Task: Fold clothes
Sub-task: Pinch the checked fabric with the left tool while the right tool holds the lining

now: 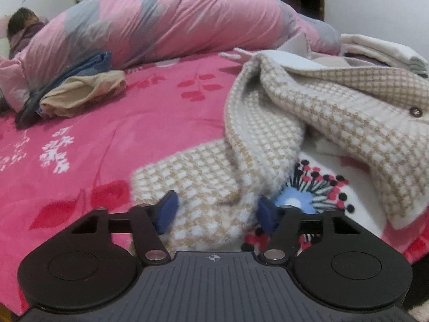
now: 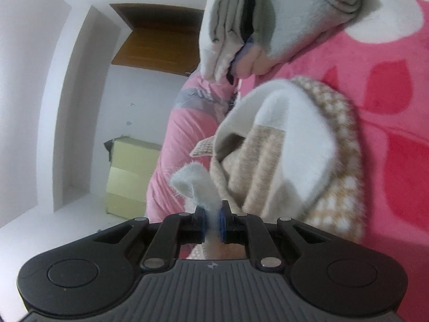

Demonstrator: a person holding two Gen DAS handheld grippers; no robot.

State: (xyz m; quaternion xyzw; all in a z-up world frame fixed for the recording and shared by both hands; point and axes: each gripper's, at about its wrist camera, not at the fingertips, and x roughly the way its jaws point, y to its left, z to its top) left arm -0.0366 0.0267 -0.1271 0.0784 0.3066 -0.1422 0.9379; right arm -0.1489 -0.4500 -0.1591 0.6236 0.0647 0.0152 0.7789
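A beige-and-white houndstooth jacket with a white fleece lining lies crumpled on the pink bed, one sleeve end reaching toward me. My left gripper is open, its blue pads either side of that sleeve end without pinching it. In the right wrist view the camera is rolled sideways; my right gripper is shut on a white fuzzy edge of the same jacket, which hangs bunched in front of it, lining outward.
A pink floral blanket covers the bed. A rolled pink-and-grey duvet lies along the back, with a person's head at its left end. Blue and tan clothes sit far left. Folded pale garments are stacked far right. A yellow-green cabinet stands by the wall.
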